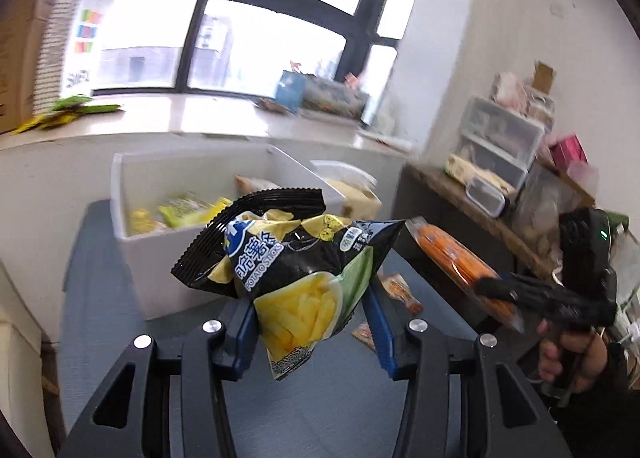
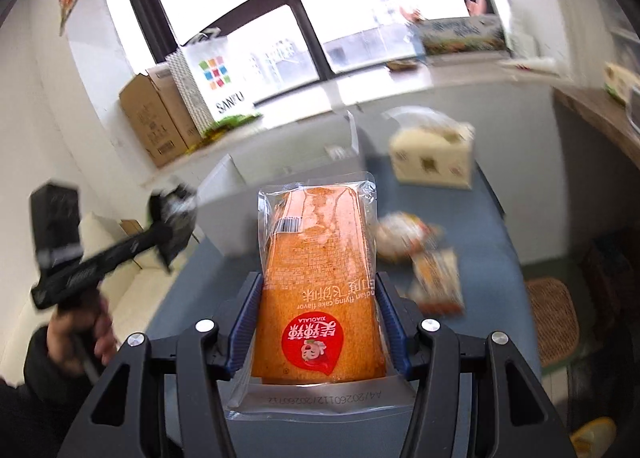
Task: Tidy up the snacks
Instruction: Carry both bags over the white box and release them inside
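My left gripper [image 1: 310, 322] is shut on a black and yellow potato sticks bag [image 1: 288, 262] and holds it in the air above the blue-grey table [image 1: 320, 398], in front of a white bin [image 1: 136, 185] with several snack packs inside. My right gripper [image 2: 316, 314] is shut on an orange cake pack [image 2: 318, 278] in clear wrap, held above the table. The right gripper [image 1: 504, 294] with its orange pack [image 1: 452, 254] also shows in the left wrist view. The left gripper [image 2: 168, 225] shows blurred in the right wrist view.
Loose orange snack packs [image 2: 424, 258] lie on the table, also seen in the left wrist view [image 1: 396, 290]. A cream tissue box [image 2: 432, 155] stands at the far end. A windowsill holds cardboard boxes [image 2: 156, 121] and a paper bag [image 2: 212, 77]. Plastic drawers [image 1: 500, 141] stand on a side shelf.
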The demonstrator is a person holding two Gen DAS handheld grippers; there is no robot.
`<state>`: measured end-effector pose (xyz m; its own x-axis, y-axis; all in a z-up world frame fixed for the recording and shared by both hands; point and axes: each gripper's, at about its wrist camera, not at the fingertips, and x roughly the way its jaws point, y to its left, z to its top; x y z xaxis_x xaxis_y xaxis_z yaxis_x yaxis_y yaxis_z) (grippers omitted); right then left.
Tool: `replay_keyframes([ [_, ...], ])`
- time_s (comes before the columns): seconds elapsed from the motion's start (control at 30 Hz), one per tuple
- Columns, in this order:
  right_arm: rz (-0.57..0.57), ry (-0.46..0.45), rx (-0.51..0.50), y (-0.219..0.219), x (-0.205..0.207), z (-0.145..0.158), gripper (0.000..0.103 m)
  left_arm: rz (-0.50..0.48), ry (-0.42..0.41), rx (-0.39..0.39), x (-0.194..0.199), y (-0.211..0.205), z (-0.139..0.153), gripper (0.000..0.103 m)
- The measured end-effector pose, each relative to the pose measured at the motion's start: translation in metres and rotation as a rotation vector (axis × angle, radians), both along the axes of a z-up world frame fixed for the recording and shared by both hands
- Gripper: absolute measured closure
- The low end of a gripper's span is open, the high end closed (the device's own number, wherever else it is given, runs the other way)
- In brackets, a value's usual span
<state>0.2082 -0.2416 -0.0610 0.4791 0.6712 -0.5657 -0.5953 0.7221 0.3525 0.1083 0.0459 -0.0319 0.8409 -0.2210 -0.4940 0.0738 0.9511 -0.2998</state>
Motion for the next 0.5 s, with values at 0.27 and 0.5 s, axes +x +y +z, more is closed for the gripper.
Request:
replay_keyframes([
  [0.27,0.023,-0.045,0.017,0.091,0.072,0.035,0.043,0.114,-0.059,-0.016,0.033,0.061,0.031,0.051],
  [0.5,0.008,-0.016,-0.037,0.168,0.141,0.041,0.043,0.169,0.001,0.001,0.109,0.104,0.035,0.051],
])
